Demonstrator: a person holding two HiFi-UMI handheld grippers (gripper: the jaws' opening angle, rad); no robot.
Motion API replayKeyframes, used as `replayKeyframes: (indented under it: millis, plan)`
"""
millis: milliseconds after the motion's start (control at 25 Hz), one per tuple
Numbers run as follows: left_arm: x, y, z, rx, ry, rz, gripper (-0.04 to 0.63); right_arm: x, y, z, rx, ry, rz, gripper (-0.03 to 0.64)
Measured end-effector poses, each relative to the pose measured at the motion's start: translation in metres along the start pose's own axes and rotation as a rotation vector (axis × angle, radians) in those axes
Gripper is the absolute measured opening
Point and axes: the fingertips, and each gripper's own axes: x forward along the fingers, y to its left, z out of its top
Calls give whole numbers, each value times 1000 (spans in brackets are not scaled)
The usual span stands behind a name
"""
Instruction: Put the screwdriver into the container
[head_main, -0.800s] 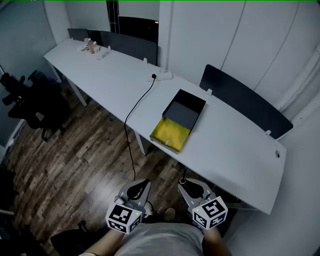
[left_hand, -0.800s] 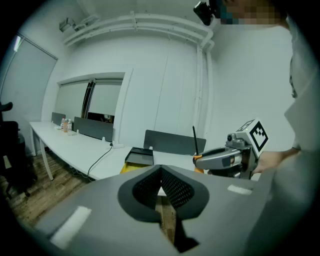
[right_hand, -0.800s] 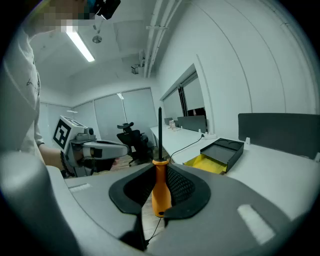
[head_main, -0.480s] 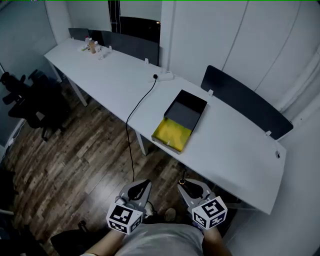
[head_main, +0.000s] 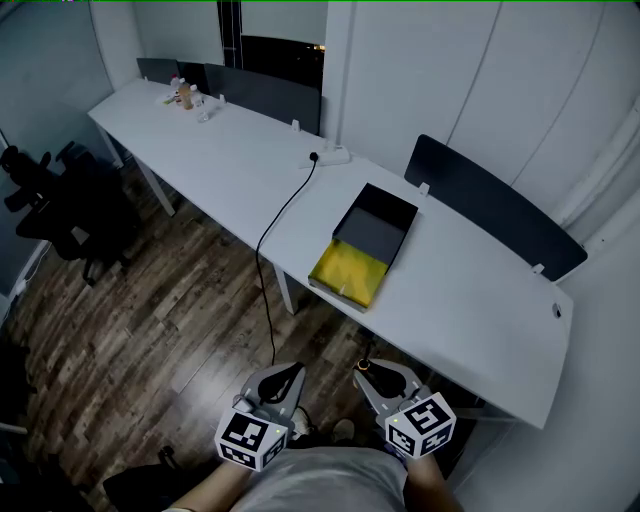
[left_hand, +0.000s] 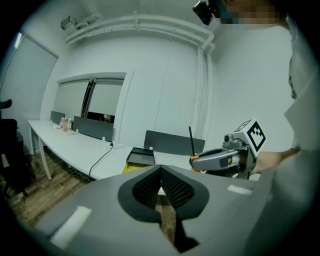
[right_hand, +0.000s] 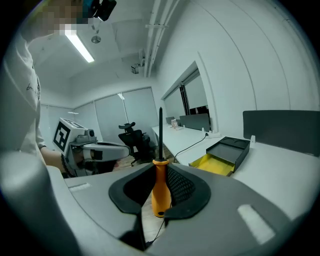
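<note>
Container: black open box (head_main: 362, 247) lying flat on the white table (head_main: 470, 300), centre of the head view. Its near end has a bright yellow floor and its far end a dark grey one.
Container contents: too small from here to resolve anything beyond the two coloured floors.
Screwdriver: orange handle, black shaft upright (right_hand: 160, 192), held in the right gripper at the lower centre of the head view. It is short of the table edge and well apart from the container.
Right gripper: (right_hand: 159, 169) jaws clamped on the orange handle, a pad on either side.
Left gripper: (left_hand: 161, 169) jaw tips pressed together with nothing between them, just beside the right gripper.
Table, other items: black cable (head_main: 283, 212) running from a white socket block (head_main: 336, 155) and off the near edge. Small bottles (head_main: 183, 95) stand at the upper left.
Room: black office chair (head_main: 55, 205) at the left edge, on the wood floor.
</note>
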Motion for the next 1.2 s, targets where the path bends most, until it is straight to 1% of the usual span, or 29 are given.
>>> replayKeyframes:
  millis: [360,680,960,1200]
  plan:
    - [-12,19,3,3,-23,-27,2,15,15,0,8,-4,-15,84]
    - [-12,29,1,-4,-23,-41,2,24,20,3,7,0,-17,85]
    - [-1,38,3,-4,-20,-39,2,35,12,6,11,-1,-9,84]
    - [26,44,7,-1,-10,-42,2,50,-11,14,18,-5,2,84]
